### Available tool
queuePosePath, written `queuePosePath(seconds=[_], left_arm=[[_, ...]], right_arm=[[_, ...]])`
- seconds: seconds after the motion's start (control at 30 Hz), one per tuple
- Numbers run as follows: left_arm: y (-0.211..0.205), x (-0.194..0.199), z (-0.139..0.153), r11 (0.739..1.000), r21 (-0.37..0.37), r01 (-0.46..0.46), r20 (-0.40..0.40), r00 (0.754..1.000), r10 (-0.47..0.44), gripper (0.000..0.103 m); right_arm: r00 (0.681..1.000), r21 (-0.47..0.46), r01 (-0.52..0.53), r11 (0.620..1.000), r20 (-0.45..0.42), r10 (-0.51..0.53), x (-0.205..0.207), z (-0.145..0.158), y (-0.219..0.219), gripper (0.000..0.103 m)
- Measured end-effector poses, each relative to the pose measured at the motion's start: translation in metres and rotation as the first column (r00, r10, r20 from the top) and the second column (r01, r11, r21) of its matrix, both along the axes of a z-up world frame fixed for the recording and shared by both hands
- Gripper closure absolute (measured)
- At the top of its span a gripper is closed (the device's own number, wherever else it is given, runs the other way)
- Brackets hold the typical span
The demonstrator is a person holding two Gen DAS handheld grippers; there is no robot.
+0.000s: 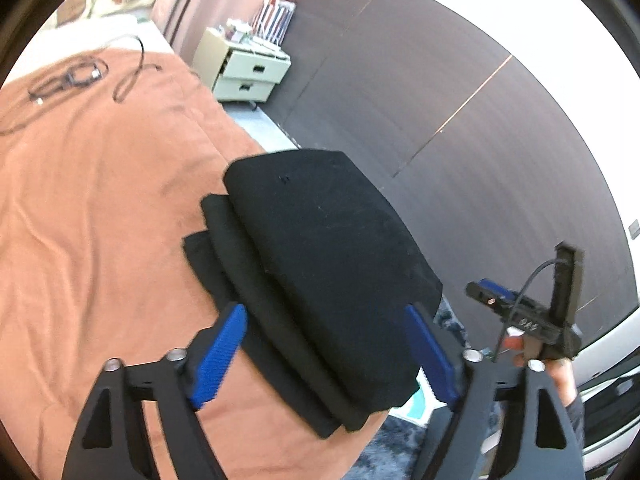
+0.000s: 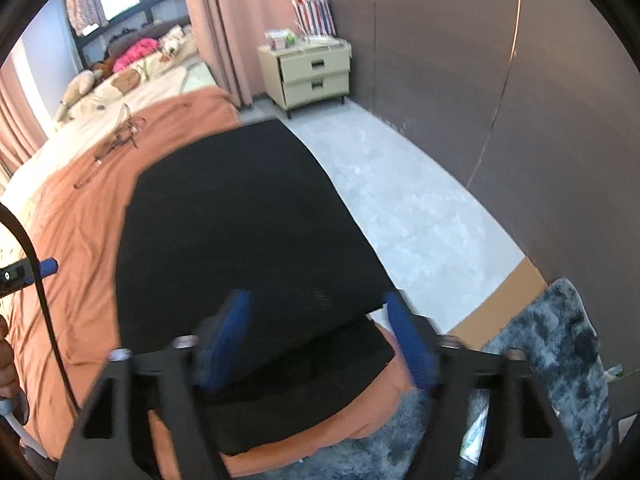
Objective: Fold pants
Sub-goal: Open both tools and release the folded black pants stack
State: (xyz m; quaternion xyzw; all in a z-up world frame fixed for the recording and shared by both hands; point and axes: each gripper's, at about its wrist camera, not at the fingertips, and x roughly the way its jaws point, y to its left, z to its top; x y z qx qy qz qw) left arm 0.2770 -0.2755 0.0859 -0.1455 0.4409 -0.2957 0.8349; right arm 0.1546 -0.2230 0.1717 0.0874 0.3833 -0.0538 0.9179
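Where the bed's corner ends, folded black fabric pants (image 1: 320, 272) lie stacked in stepped layers.
Rust-orange bedspread (image 1: 100, 200) beneath; cream two-drawer nightstand (image 2: 312, 76) by dark wall; left hand-held gripper (image 1: 332, 356) and right hand-held gripper (image 2: 320, 340) gape wide, gripping nothing.

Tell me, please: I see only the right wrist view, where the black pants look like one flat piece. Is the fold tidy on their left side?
Observer: Not quite. In the left wrist view the pants show three layers stepped along their left edge, so they are not aligned.
Operator: Does the left claw hold them?
Observer: No. The left claw is open. Its blue pads stand wide apart on either side of the stack and press on nothing.
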Motion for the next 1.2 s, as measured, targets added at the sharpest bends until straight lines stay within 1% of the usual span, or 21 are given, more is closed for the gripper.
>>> queuePosePath(seconds=[0.07, 0.17, 0.23, 0.27, 0.33, 0.4, 0.47, 0.53, 0.7, 0.77, 0.87, 1.0, 1.2], left_arm=[[0.006, -0.013, 0.011, 1.0, 0.029, 0.003, 0.031, 0.999, -0.004, 0.006], [0.017, -0.028, 0.026, 0.998, 0.055, 0.008, 0.063, 0.998, -0.011, 0.003], [0.024, -0.037, 0.033, 0.997, 0.072, 0.011, 0.087, 0.996, -0.018, 0.002], [0.028, -0.044, 0.037, 0.997, 0.08, 0.013, 0.102, 0.995, -0.021, 0.001], [0.036, -0.058, 0.045, 0.995, 0.097, 0.007, 0.129, 0.991, -0.02, 0.001], [0.045, -0.071, 0.055, 0.994, 0.113, -0.003, 0.157, 0.988, -0.015, 0.001], [0.053, -0.08, 0.063, 0.993, 0.116, -0.012, 0.173, 0.985, -0.008, 0.001], [0.061, -0.089, 0.07, 0.993, 0.119, -0.022, 0.186, 0.983, -0.001, 0.001], [0.085, -0.116, 0.086, 0.991, 0.126, -0.053, 0.226, 0.974, 0.023, 0.001], [0.091, -0.125, 0.089, 0.99, 0.126, -0.064, 0.24, 0.97, 0.032, 0.001], [0.106, -0.147, 0.098, 0.988, 0.123, -0.088, 0.281, 0.958, 0.05, 0.001], [0.121, -0.171, 0.106, 0.985, 0.134, -0.108, 0.318, 0.946, 0.06, 0.001], [0.149, -0.203, 0.112, 0.981, 0.131, -0.145, 0.344, 0.934, 0.093, 0.001]], right_arm=[[1.0, 0.021, -0.007, 1.0, 0.014, 0.006, -0.013, 0.01, 0.006, 0.024], [1.0, 0.016, 0.001, 1.0, 0.026, -0.001, -0.029, 0.019, 0.015, 0.015], [0.999, 0.032, 0.011, 0.999, 0.037, -0.012, -0.041, 0.026, 0.019, 0.013], [0.999, 0.041, 0.011, 0.999, 0.039, -0.013, -0.047, 0.026, 0.02, 0.008], [0.999, 0.031, 0.013, 0.999, 0.045, -0.015, -0.061, 0.032, 0.026, 0.0], [0.998, 0.016, 0.014, 1.0, 0.055, -0.015, -0.072, 0.038, 0.035, 0.0], [0.998, 0.018, 0.008, 1.0, 0.056, -0.009, -0.082, 0.044, 0.044, 0.0], [0.998, -0.004, 0.016, 1.0, 0.059, -0.016, -0.092, 0.049, 0.051, 0.0], [0.996, -0.013, 0.003, 1.0, 0.085, -0.002, -0.114, 0.059, 0.07, 0.0], [0.995, -0.014, -0.006, 1.0, 0.096, 0.008, -0.121, 0.063, 0.074, 0.0], [0.994, -0.022, -0.008, 1.0, 0.105, 0.011, -0.132, 0.066, 0.082, 0.0], [0.993, -0.022, -0.011, 1.0, 0.12, 0.013, -0.152, 0.069, 0.095, 0.0], [0.989, -0.044, -0.04, 0.998, 0.14, 0.046, -0.175, 0.073, 0.116, 0.0]])
